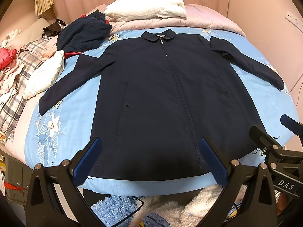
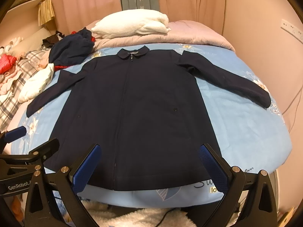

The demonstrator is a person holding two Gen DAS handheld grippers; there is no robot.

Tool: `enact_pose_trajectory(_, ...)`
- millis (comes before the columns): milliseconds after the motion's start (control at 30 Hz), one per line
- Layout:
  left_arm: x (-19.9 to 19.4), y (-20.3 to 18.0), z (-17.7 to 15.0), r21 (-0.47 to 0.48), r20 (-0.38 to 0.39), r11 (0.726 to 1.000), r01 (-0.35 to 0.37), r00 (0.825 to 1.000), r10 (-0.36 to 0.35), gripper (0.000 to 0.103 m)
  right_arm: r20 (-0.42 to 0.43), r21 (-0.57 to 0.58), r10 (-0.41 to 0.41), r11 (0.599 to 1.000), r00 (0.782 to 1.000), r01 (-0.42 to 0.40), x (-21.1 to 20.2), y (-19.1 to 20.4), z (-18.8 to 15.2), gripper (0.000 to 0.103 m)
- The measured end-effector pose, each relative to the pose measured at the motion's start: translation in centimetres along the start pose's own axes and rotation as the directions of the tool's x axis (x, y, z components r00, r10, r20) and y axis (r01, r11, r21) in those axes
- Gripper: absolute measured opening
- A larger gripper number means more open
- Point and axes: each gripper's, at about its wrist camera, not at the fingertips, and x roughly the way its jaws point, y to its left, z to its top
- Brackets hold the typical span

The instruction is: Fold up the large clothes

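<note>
Both the left gripper [image 1: 149, 157] and the right gripper [image 2: 149, 164] hang at the lower edge of their frames with fingers spread wide and holding nothing, just above the hem of the navy jacket [image 1: 166, 98], which lies zipped and flat, sleeves out, mid-frame on the blue floral bedspread [image 1: 72, 117]. A shallow pinch could, I judge, catch only the top layer or drag the bedspread along. Only the left view shows the hem's left corner unblocked; the right view shows the right sleeve cuff [image 2: 263, 96] fuller.
</note>
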Motion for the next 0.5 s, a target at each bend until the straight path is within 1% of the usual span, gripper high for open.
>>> enact_pose_trajectory(500, 0.1, 0.04, -0.07, 0.002, -0.001, 1.0, -0.001, 1.0, 0.001, 0.103, -0.002, 0.003, 0.0, 1.0, 1.0, 0.0, 0.13, 0.04, -0.1, 0.102)
